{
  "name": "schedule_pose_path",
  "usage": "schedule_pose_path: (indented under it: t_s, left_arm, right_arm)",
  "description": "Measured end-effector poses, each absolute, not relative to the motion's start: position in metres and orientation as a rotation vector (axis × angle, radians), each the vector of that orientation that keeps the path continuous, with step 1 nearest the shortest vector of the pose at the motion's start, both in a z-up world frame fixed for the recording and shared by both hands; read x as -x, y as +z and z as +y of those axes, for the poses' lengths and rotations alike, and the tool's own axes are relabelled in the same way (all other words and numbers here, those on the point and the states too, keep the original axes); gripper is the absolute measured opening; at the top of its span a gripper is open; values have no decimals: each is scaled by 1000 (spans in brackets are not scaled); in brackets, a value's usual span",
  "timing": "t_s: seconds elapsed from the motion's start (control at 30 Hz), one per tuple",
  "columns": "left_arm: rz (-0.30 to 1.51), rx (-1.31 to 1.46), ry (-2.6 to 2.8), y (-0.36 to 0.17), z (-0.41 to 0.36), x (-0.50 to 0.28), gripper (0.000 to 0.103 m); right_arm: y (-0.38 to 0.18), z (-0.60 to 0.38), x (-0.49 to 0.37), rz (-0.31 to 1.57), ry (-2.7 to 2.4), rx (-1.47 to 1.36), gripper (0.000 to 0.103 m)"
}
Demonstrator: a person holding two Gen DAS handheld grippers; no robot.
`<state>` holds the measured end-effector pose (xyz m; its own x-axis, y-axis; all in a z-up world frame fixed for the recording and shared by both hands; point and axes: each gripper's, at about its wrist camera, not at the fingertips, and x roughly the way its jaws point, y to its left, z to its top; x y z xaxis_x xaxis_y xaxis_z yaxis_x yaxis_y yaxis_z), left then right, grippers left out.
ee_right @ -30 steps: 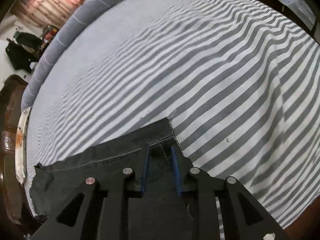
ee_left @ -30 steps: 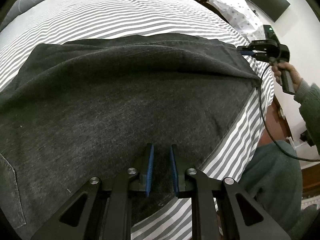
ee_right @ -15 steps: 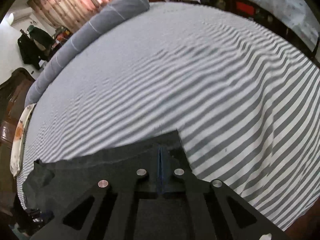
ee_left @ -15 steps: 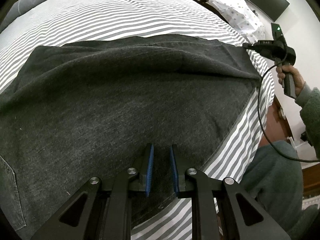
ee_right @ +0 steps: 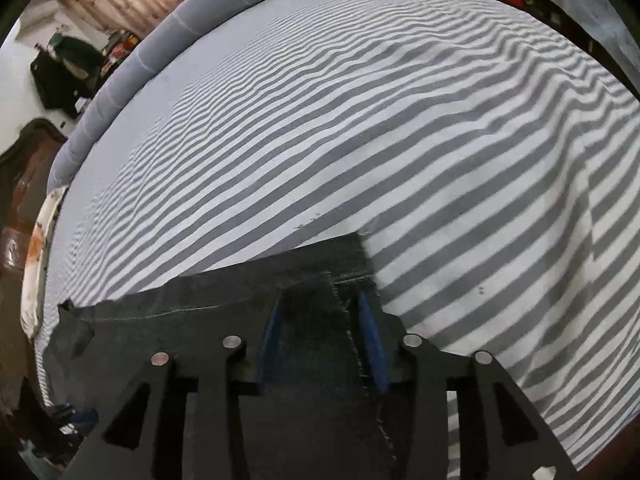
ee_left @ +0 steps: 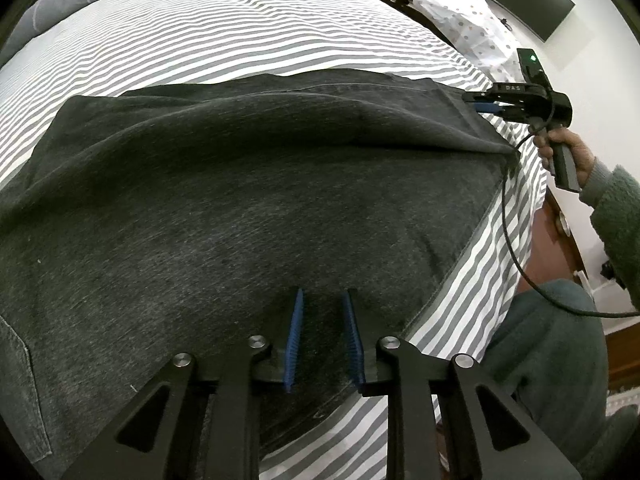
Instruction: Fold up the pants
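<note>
Two risks stood out: the right claw (ee_right: 320,340) was spread wide over the hem corner and gripped nothing, so closing too shallow could catch only one layer — the fold would then skew. The left claw (ee_left: 322,336), parted a little with cloth between its pads but not pinched, could snag fabric and drag it off the near bed (ee_left: 240,32) edge. Dark charcoal pants (ee_left: 240,200) lay spread flat across the striped bed, hem far right, faintly rumpled — soft and heavy.
</note>
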<state>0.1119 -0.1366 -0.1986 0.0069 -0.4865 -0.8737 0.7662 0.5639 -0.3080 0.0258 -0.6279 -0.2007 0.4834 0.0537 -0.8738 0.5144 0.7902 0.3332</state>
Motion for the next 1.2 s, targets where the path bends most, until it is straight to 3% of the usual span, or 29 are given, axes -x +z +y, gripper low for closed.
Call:
schedule_pose_path:
  t_s: [0.07, 0.1, 0.4, 0.63, 0.77, 0.97, 1.03, 1.2]
  left_arm:
    - [1209, -291, -1003, -199, -137, -112, 24]
    - [1209, -291, -1003, -198, -137, -112, 24]
    - [1188, -319, -1005, -196, -140, -105, 32]
    - [1126, -413, -1011, -195, -147, -87, 45]
    - [1105, -431, -1012, -194, -145, -82, 46]
    - [1140, -381, -1004, -191, -139, -86, 46]
    - [1149, -367, -996, -189, -136, -83, 46]
    - [1194, -198, -968, -178, -119, -73, 46]
  right_arm:
    - [-198, -616, -31, 1069, -296, -532, 23]
    - [-197, -611, -33, 1076, -292, -507, 8]
    - [-147, -595, -22, 928, -495, -360, 3]
    - [-174, -598, -41, 988, -663, -280, 0]
    - [-189, -624, -26, 1014, -643, -451, 1]
    - [-165, -609, 19, 951, -537, -652, 13]
    - [-160, -600, 39, 929, -483, -742, 23]
    - [-165, -569, 73, 901, -305, -956, 25]
